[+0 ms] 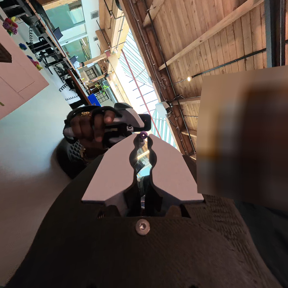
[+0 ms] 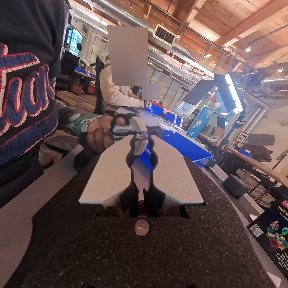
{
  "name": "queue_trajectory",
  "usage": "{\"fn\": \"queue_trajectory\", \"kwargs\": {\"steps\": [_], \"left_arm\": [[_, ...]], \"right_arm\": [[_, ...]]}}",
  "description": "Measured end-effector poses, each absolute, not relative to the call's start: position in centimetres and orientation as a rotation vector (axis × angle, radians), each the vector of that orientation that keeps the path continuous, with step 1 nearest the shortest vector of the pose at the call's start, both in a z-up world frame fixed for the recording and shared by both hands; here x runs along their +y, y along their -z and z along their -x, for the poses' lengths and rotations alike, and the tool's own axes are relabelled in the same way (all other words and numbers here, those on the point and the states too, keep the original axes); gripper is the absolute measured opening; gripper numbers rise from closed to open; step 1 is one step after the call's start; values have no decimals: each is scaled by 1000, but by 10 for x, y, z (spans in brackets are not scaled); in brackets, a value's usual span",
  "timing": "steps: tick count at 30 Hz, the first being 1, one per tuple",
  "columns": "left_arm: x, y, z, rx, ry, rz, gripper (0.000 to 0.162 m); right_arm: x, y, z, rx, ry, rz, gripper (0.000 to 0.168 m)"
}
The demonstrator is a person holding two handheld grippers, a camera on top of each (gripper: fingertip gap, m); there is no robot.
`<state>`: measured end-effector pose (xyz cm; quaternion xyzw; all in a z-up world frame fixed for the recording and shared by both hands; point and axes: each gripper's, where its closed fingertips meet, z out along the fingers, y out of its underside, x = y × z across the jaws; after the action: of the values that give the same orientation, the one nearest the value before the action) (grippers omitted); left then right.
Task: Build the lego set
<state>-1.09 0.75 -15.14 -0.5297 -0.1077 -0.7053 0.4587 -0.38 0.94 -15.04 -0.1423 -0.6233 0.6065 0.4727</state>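
Note:
A small round purple lego piece [image 1: 143, 135] sits between the tips of my left gripper [image 1: 143, 135], whose jaws are closed in on it. I am holding it up in the air. In the right wrist view the same purple piece [image 2: 144, 136] shows just beyond the tips of my right gripper [image 2: 142, 137]. Those jaws stand a narrow gap apart, and I cannot tell whether they grip anything. The two grippers face each other tip to tip. The right gripper [image 1: 124, 123] is held in a hand in the left wrist view. The left gripper's finger [image 2: 140, 146] shows in the right wrist view.
Blue bins [image 2: 183, 146] stand on the grey table [image 2: 143, 113] behind. A black lego box [image 2: 274, 233] lies at the lower right. Another person in a cream top [image 2: 115, 92] works at the table's far side. A light panel on a stand [image 2: 233, 93] is at the right. Less than 4 cm separates the two grippers' tips.

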Motion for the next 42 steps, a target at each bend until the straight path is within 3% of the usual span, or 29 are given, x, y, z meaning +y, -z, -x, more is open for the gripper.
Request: {"fn": "queue_trajectory", "kwargs": {"steps": [20, 24, 27, 30, 42], "left_arm": [[11, 166, -1, -234, 1736, 1404, 10], [14, 193, 13, -42, 1295, 1716, 26], [14, 230, 68, 119, 535, 2036, 30], [3, 250, 103, 233, 124, 2206, 31], [-9, 280, 92, 264, 233, 2320, 34]], "right_arm": [[5, 167, 11, -1647, -1388, 372, 10], [14, 178, 9, -1779, -1431, 527, 10], [33, 226, 17, -2043, -1283, 863, 10], [43, 275, 14, -2268, -1075, 1101, 10], [46, 308, 0, -2469, -853, 1192, 10]]}}
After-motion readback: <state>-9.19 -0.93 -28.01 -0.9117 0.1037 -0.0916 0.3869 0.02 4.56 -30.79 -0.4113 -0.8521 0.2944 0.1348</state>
